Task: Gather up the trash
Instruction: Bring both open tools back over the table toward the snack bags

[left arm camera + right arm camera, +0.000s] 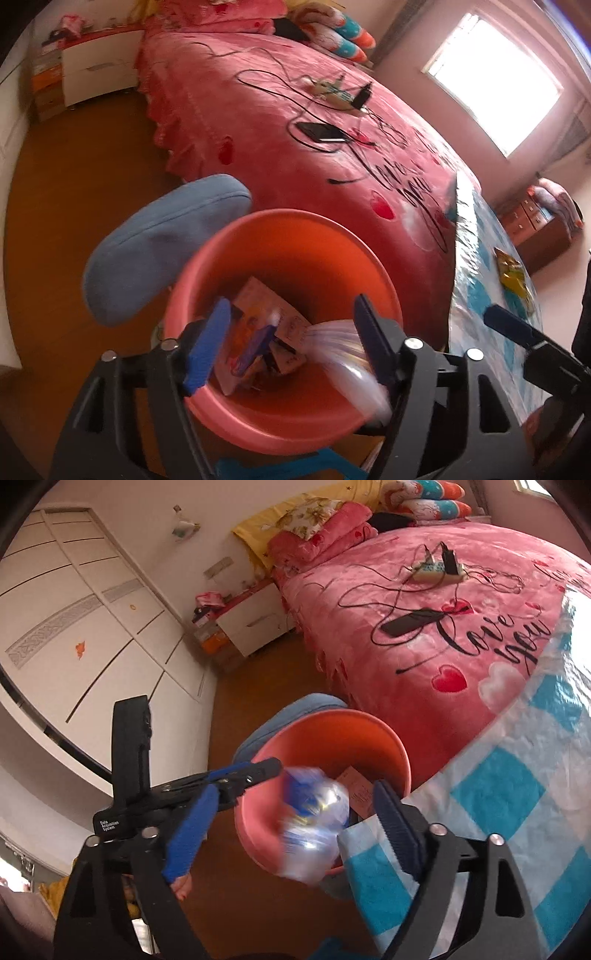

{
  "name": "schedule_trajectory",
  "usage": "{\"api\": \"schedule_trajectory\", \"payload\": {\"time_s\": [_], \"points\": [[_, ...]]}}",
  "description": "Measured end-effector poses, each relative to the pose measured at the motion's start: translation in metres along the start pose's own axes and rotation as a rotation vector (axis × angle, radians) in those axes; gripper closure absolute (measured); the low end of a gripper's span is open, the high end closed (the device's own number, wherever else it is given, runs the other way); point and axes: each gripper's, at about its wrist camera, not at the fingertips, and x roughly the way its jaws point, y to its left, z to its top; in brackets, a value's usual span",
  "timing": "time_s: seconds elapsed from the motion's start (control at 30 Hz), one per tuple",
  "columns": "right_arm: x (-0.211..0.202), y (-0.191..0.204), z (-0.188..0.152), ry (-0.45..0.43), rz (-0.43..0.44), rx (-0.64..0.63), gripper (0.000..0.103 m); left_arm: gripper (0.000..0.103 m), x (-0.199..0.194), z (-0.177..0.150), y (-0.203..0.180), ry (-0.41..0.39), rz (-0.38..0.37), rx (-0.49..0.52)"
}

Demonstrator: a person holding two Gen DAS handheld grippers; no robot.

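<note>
An orange-pink bucket stands on the floor between the bed and the table, with cards and printed packets lying inside. My left gripper hangs over it, jaws apart; a blurred clear plastic piece sits by its right finger, and I cannot tell if they touch. In the right wrist view my right gripper is open above the bucket. A blurred clear bottle with a blue label is loose between its fingers, touching neither pad. A yellow snack wrapper lies on the table.
A blue cushioned seat stands left of the bucket. The pink bed behind carries a phone, a power strip and cables. The table with a blue-checked cloth is at the right. White wardrobe doors line the left wall.
</note>
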Motion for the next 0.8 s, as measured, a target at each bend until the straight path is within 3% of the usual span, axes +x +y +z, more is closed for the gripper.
{"api": "schedule_trajectory", "payload": {"time_s": [0.23, 0.53, 0.8], "points": [[-0.042, -0.019, -0.009, -0.098, -0.098, 0.041, 0.009, 0.020, -0.001, -0.001, -0.009, -0.013, 0.001, 0.016], [-0.078, -0.048, -0.032, -0.164, -0.176, 0.106, 0.009, 0.020, 0.002, -0.006, -0.038, -0.006, -0.037, 0.065], [-0.103, -0.061, -0.048, -0.220, -0.193, 0.151, 0.009, 0.019, -0.004, -0.011, -0.078, -0.026, -0.070, 0.141]]}}
